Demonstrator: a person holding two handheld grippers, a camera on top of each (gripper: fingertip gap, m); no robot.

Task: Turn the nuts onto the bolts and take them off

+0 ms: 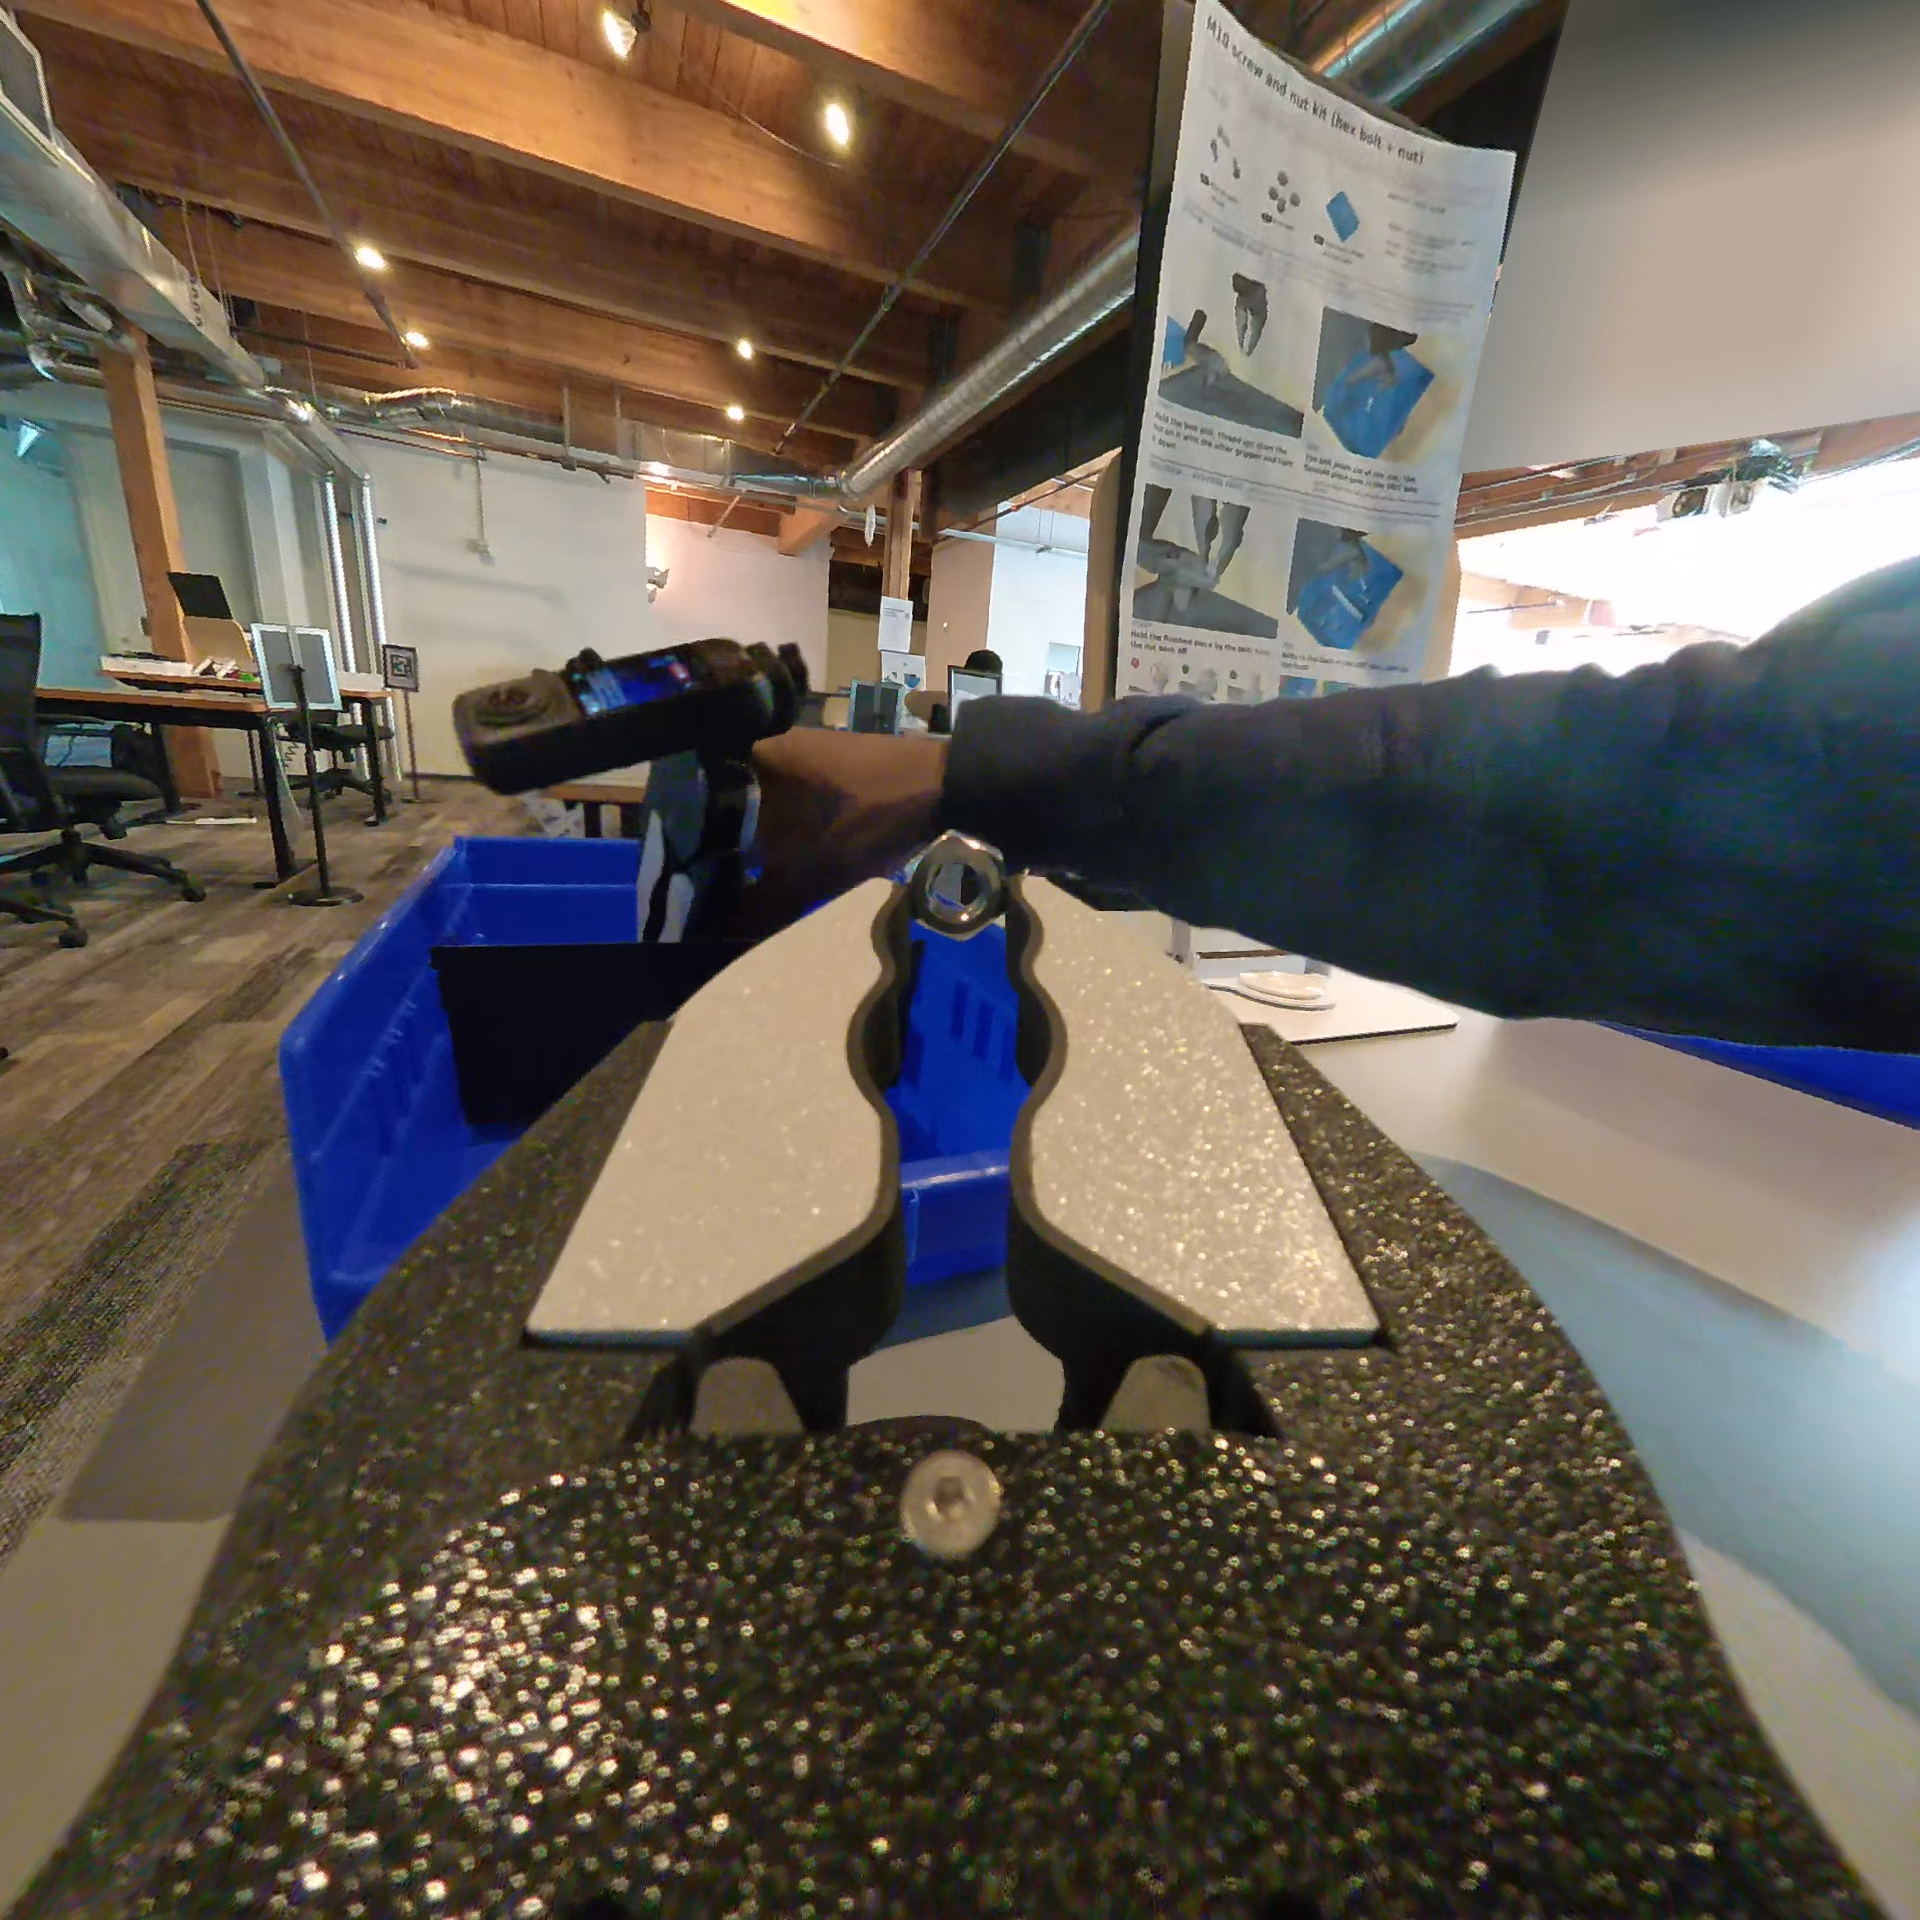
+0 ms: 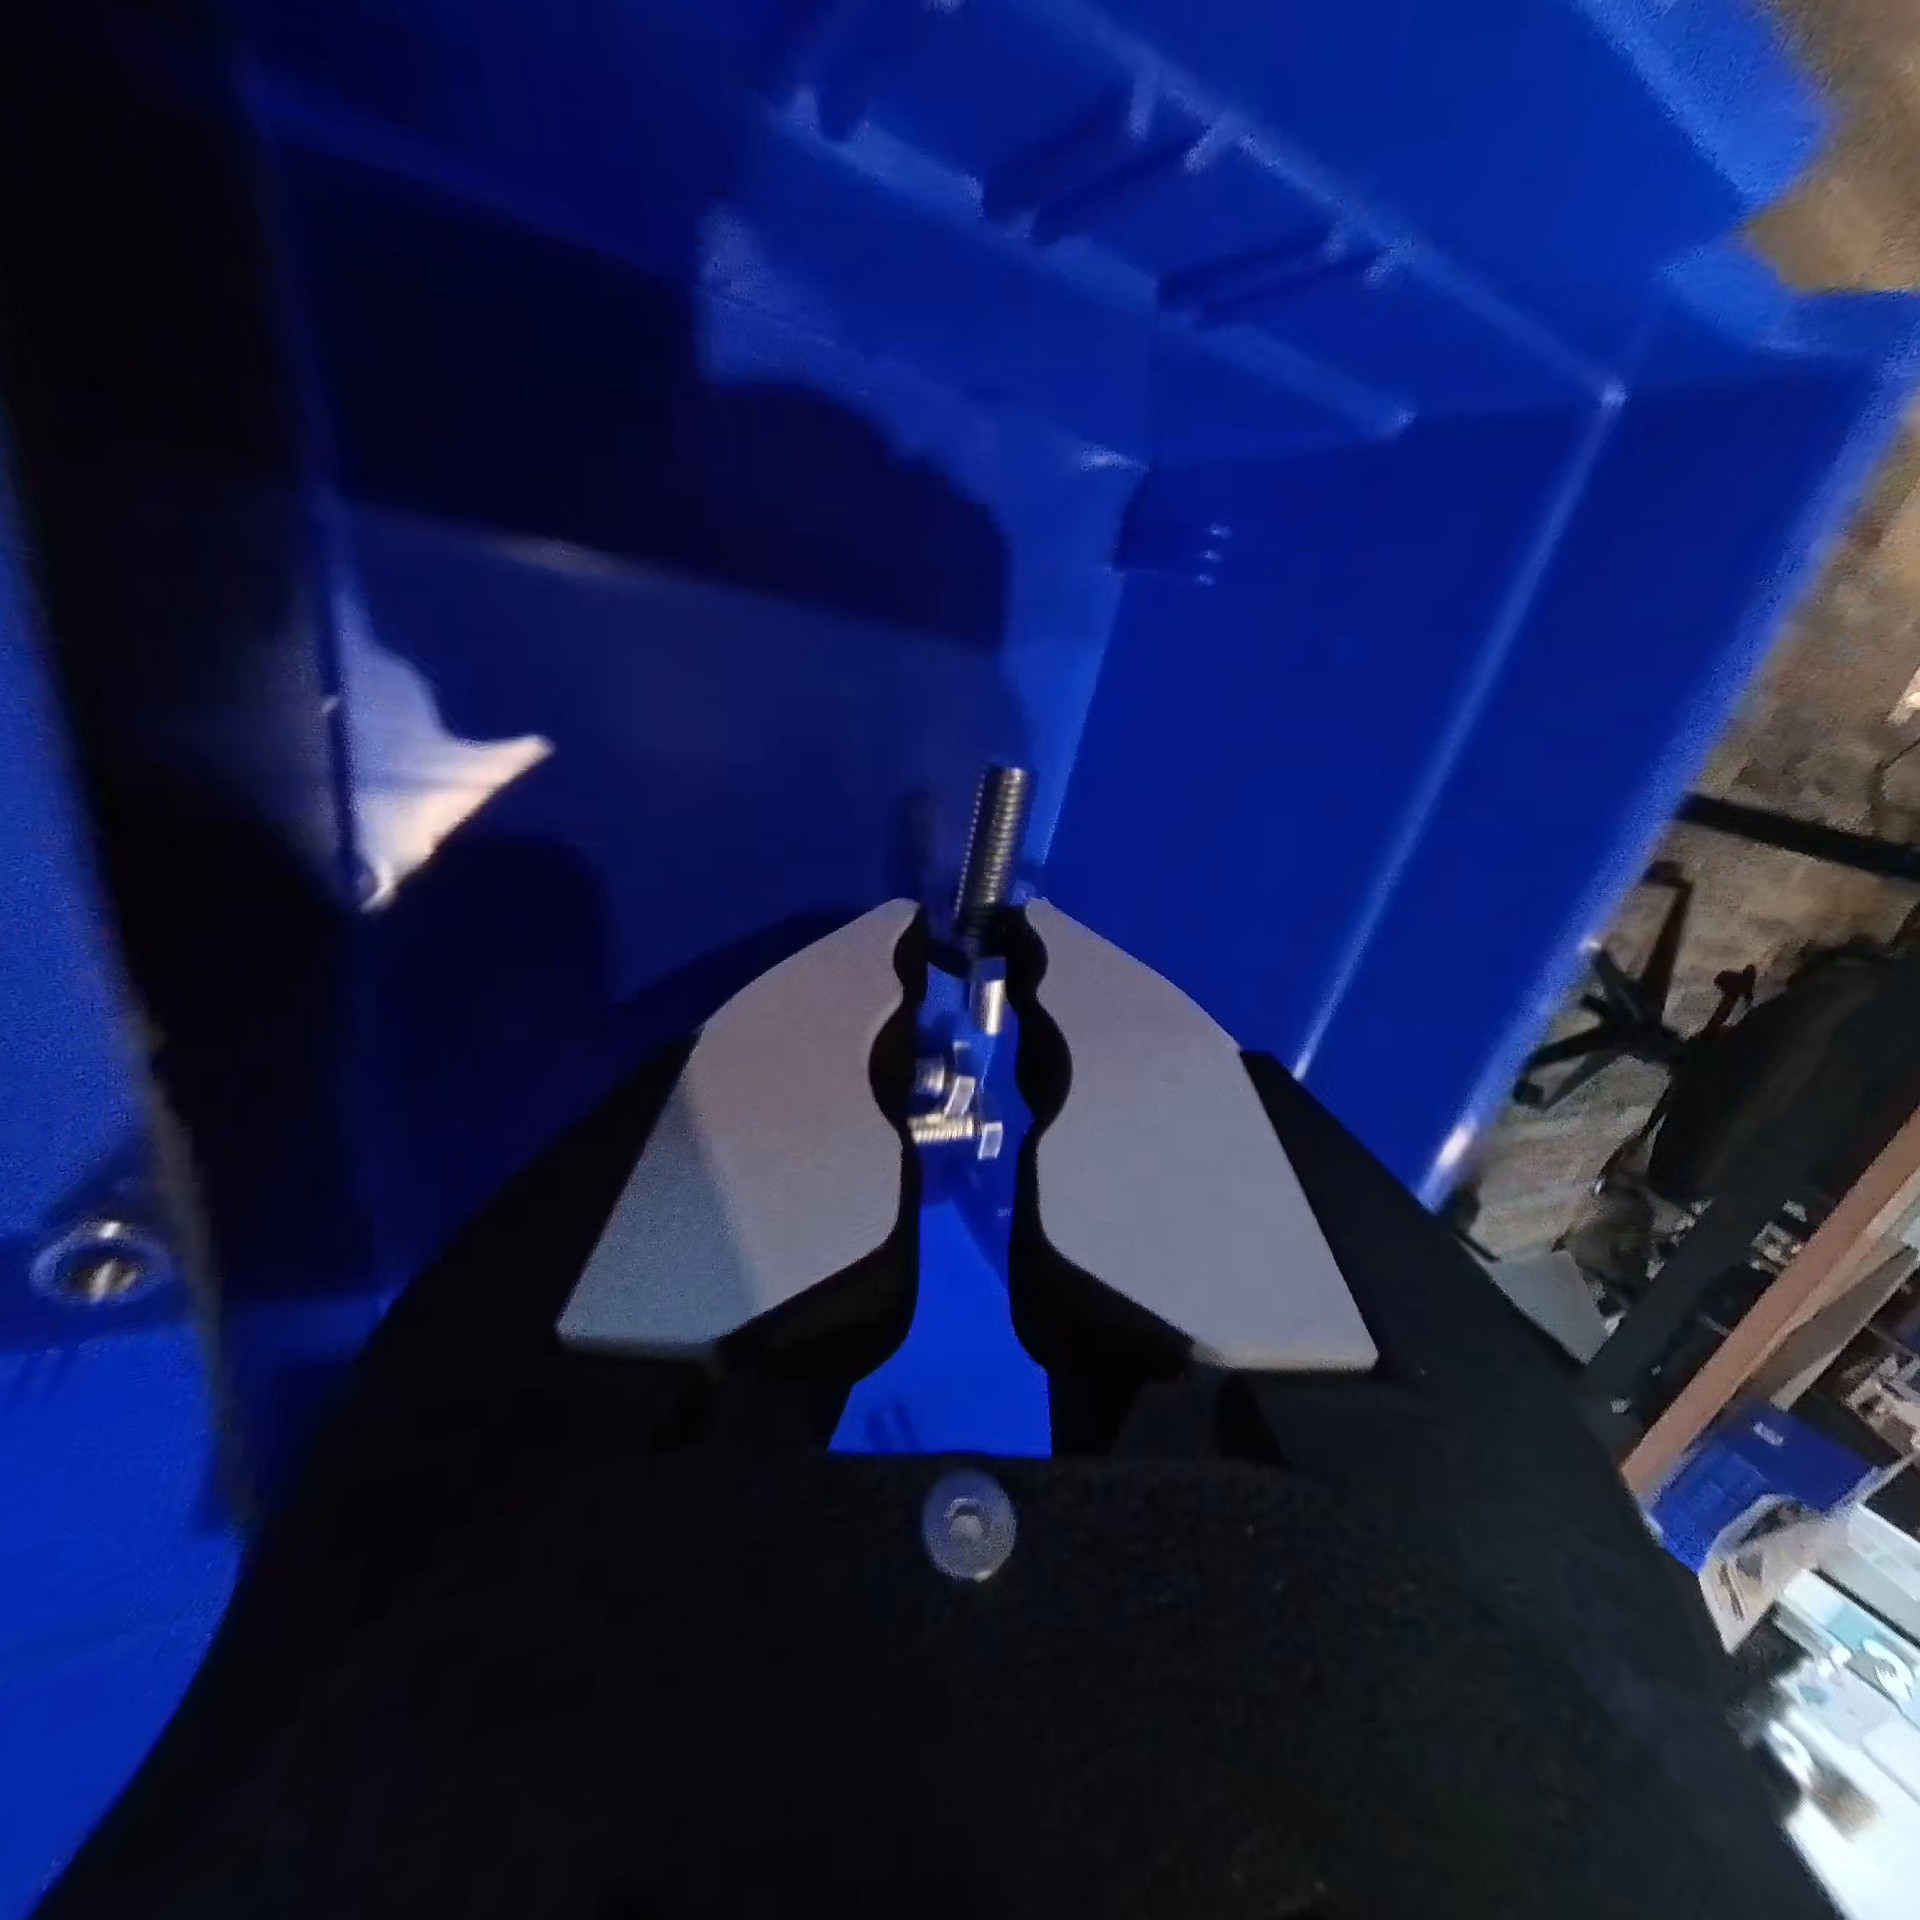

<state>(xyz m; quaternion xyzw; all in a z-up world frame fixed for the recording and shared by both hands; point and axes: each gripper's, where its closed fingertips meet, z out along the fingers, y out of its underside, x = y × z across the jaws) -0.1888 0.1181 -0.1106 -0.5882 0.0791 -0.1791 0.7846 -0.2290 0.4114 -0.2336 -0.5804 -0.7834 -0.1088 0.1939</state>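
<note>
A printed instruction sheet (image 1: 1314, 395) hangs above desks (image 1: 208, 707) and office chairs (image 1: 52, 800).

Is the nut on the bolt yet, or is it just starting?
Just starting. Done: the left gripper has picked up a nut; the right gripper grips a bolt inside the blue bin. Left: bringing them together, turning the nut on, then off.
</note>
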